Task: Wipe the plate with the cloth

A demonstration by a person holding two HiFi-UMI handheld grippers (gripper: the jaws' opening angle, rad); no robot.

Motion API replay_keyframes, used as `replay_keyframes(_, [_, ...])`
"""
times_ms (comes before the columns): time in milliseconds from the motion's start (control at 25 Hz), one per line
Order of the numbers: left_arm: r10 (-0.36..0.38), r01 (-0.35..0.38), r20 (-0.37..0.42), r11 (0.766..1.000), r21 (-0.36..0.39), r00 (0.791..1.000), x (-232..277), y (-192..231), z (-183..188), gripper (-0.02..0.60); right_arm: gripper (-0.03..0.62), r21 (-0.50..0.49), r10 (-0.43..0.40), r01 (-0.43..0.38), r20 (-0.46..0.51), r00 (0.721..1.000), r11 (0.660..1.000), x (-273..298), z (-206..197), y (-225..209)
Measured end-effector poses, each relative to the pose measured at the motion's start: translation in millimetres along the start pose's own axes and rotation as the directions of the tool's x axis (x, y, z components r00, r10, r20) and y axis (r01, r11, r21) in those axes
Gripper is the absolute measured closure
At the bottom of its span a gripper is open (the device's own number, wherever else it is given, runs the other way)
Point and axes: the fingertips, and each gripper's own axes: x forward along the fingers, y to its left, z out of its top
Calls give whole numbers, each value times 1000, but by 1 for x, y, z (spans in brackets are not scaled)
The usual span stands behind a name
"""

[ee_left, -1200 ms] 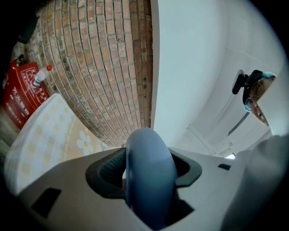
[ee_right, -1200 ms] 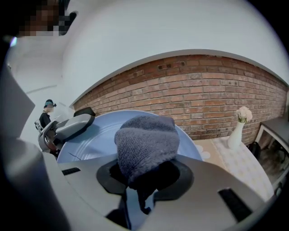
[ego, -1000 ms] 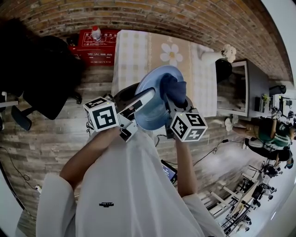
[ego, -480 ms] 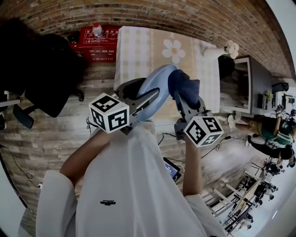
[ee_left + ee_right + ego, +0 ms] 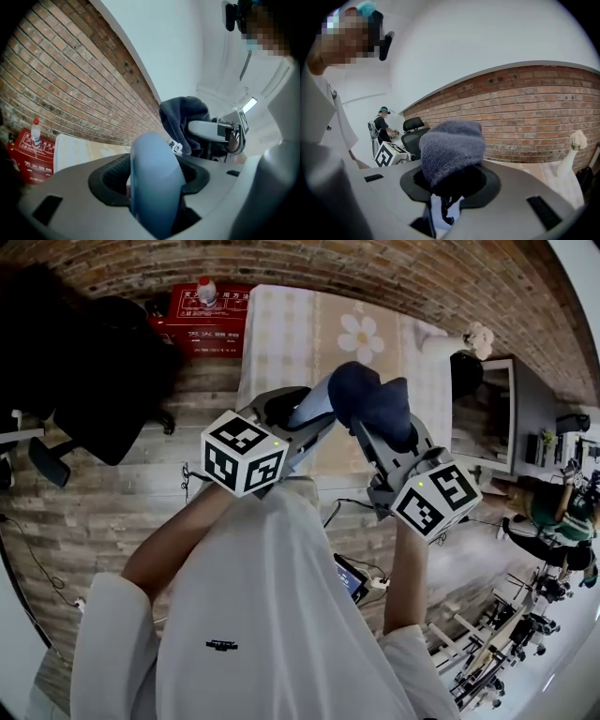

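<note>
The cloth (image 5: pixel 372 401) hides most of the plate (image 5: pixel 311 406) in head view.

In left tool (image 5: pixel 298 425), plate (image 5: pixel 313 403), just left of cloth (image 5: pixel 371 401) in right tool (image 5: pixel 382 439).

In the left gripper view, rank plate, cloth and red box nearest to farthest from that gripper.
1. Light blue round plate, gripped, centre.
2. Dark blue knitted cloth, just beyond, right.
3. Red printed box, far left, by the wall.

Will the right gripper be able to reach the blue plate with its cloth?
Probably yes: the cloth in the right gripper sits right beside the plate held by the left gripper, nothing between.
</note>
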Motion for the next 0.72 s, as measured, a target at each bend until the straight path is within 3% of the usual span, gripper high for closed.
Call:
replay_keyframes(240, [41, -40, -15, 998, 57, 999, 1, -2, -1, 322, 462, -42, 49, -51, -60, 997, 998, 19, -7, 13])
replay_keyframes(400, [55, -51, -23, 990, 132, 998, 0, -8, 0, 322, 462, -81, 32, -42, -114, 993, 996, 26, -10, 11])
replay_keyframes(720, [53, -50, -21, 989, 136, 998, 5, -11, -2, 322, 462, -94, -16, 3, -132, 991, 996, 25, -10, -11])
